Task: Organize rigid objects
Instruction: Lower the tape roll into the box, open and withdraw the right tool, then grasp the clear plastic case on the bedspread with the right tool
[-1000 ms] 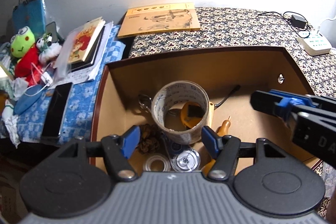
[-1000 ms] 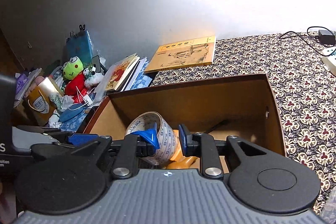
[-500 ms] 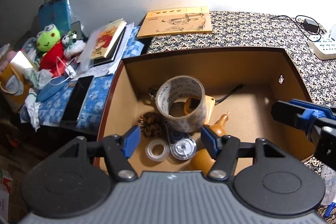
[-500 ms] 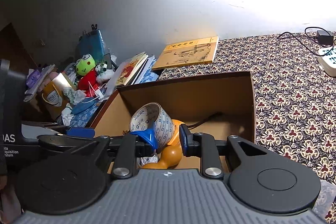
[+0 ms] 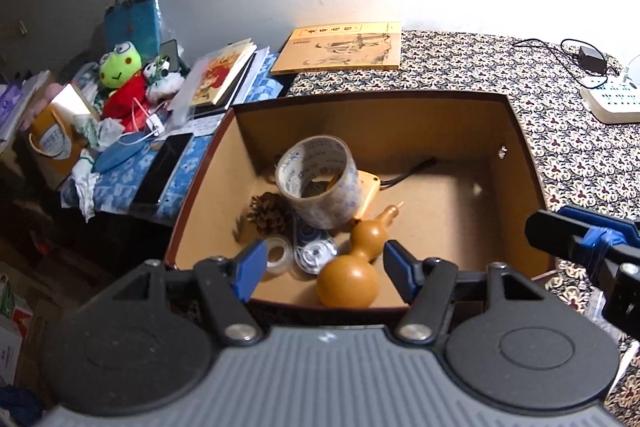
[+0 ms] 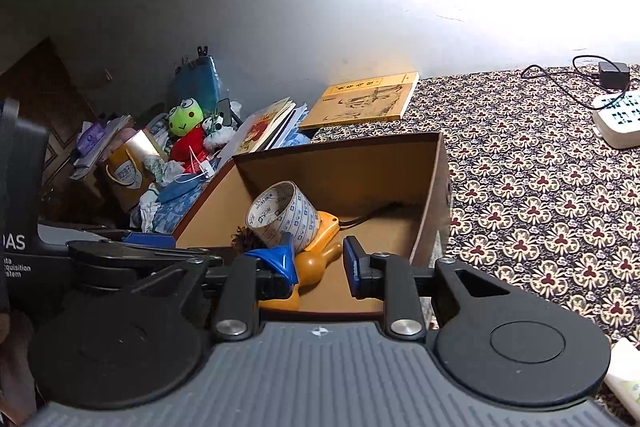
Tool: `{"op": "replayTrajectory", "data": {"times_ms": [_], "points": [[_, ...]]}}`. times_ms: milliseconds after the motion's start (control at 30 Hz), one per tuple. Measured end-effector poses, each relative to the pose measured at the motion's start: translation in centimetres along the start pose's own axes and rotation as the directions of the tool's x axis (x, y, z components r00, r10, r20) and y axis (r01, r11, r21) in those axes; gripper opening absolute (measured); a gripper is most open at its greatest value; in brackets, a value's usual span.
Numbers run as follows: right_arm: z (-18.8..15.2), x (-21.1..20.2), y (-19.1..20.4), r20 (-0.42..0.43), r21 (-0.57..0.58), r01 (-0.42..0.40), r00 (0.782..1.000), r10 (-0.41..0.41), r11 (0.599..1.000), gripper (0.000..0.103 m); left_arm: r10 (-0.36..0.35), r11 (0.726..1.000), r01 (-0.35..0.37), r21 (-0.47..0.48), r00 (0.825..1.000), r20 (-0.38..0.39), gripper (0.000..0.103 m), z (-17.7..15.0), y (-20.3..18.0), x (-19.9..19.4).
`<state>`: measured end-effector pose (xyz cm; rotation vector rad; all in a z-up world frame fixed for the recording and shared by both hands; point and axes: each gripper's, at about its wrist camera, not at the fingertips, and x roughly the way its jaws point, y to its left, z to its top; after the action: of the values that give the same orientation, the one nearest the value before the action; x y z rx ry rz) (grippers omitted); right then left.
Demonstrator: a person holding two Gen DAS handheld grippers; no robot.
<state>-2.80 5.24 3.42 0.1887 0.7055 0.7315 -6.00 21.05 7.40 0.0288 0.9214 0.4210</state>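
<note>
Both tools pulled back up from the box [image 5: 524, 163]. Left tool [image 5: 322, 265] wide open, right tool [image 6: 318, 261] part open, both empty. Gourd [image 5: 352, 267], lower centre: stiff, light, slick, so grab its narrow waist.

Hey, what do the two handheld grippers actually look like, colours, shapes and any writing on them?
Both the left gripper and the right gripper share a ribbed grey body, two round black discs, black linkage arms with silver bolts, and blue-padded fingers. In the right wrist view, the left unit's black housing carries white lettering that is partly cut off. No cables or sleeves show.
</note>
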Motion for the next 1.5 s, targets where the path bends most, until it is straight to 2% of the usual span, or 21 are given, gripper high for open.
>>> {"op": "replayTrajectory", "data": {"times_ms": [133, 567, 767, 933, 1033, 1200, 1367, 1500], "points": [[-0.4, -1.2, -1.1, -0.005, -0.013, -0.013, 1.000, 0.013, 1.000, 0.009, 0.009, 1.000, -0.009, -0.009, 1.000, 0.000, 0.066, -0.4, -1.6, -1.0], [-2.2, -4.8, -5.7, -0.018, 0.061, -0.022, 1.000, 0.023, 0.998, 0.009, -0.011, 0.999, 0.011, 0.045, 1.000, -0.020, 0.066, -2.2, -7.5, -3.2], [-3.5, -6.5, -8.4, -0.024, 0.125, 0.014, 1.000, -0.011, 0.992, 0.009, -0.057, 0.994, 0.060, 0.093, 0.998, -0.041, 0.067, -3.1, -10.2, -3.2], [-4.6, -7.8, -10.8, -0.035, 0.184, 0.054, 0.998, -0.048, 0.982, 0.010, -0.143, 0.980, 0.150, 0.127, 0.988, -0.063, 0.068, -4.0, -12.3, -2.9], [-5.6, -8.3, -12.4, -0.054, 0.232, 0.077, 0.996, -0.067, 0.970, 0.010, -0.225, 0.960, 0.235, 0.154, 0.971, -0.079, 0.069, -4.8, -13.6, -2.7], [-7.6, -8.5, -14.4, -0.108, 0.303, 0.109, 0.991, -0.080, 0.947, 0.012, -0.388, 0.895, 0.408, 0.179, 0.911, -0.138, 0.070, -6.5, -15.3, -1.8], [-9.1, -7.8, -15.6, -0.148, 0.365, 0.124, 0.986, -0.074, 0.923, 0.012, -0.456, 0.847, 0.487, 0.213, 0.871, -0.181, 0.071, -8.2, -17.4, -0.8], [-9.8, -7.1, -16.4, -0.168, 0.401, 0.127, 0.984, -0.064, 0.907, 0.013, -0.494, 0.822, 0.531, 0.206, 0.845, -0.206, 0.071, -8.7, -18.0, 0.5]]}}
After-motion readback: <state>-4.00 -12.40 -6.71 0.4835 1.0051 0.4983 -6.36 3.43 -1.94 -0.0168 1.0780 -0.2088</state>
